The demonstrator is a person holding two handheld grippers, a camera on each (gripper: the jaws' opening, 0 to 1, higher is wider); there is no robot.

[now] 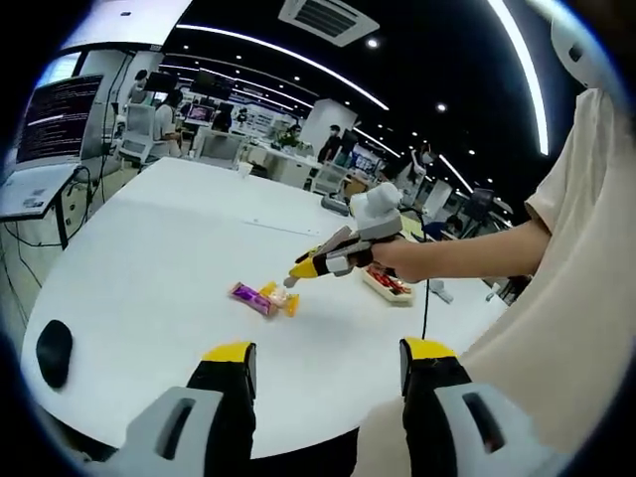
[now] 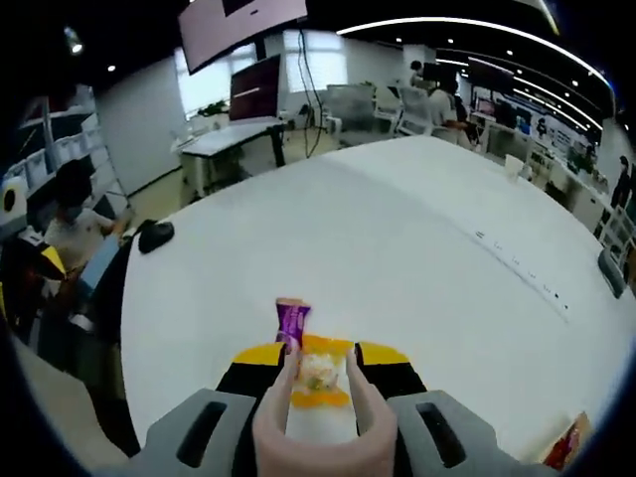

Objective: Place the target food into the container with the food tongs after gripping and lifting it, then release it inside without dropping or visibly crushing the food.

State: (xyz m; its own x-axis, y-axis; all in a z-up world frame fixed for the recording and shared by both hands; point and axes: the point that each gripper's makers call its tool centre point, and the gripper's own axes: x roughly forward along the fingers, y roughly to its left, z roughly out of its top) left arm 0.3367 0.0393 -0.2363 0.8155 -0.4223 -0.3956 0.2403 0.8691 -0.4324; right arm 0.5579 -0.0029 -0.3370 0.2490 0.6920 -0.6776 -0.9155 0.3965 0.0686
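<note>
Left claw (image 1: 328, 366): yours hangs wide apart, holding nothing, off the near tabletop (image 1: 159, 258) edge.
Right claw (image 2: 320, 370): your tongs (image 2: 323, 417) straddle the yellow snack (image 2: 320, 373); whether they grip it is unclear.
Purple snack (image 2: 291, 322): touching the yellow one.
Container (image 1: 388, 284): behind your right claw.

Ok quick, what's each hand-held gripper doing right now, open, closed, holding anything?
Left hand-held gripper: open, jaws apart, holding nothing.
Right hand-held gripper: shut on the tongs, whose tips sit either side of the yellow wrapped snack on the table.
</note>
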